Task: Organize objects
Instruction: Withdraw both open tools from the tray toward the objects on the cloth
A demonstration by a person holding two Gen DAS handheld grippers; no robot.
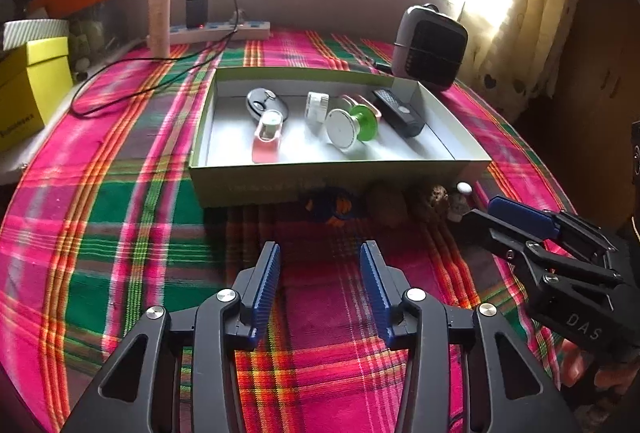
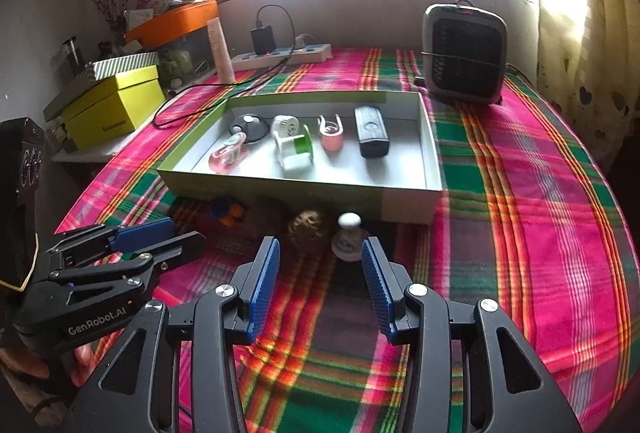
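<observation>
A shallow open box (image 1: 336, 175) (image 2: 280, 185) lies on the plaid cloth. It holds a grey round device (image 1: 266, 103), a pink item (image 1: 268, 137), a white roll (image 1: 316, 107), a green spool (image 1: 354, 125) and a black remote (image 1: 400, 111). Along the box's front wall sit a blue-and-orange item (image 2: 226, 211), a brown ball (image 2: 310, 227) and a white-capped little bottle (image 2: 348, 237). My left gripper (image 1: 320, 253) hovers open over bare cloth, short of the blue-and-orange item (image 1: 332, 205). Just short of the bottle, my right gripper (image 2: 320, 249) is open and holds nothing.
A grey fan heater (image 2: 464, 53) stands behind the box's right corner. A power strip (image 2: 284, 55) with a black charger and cable lies at the back. A yellow box (image 2: 116, 105) and an orange tray (image 2: 176, 19) crowd the left side. Curtains hang on the right.
</observation>
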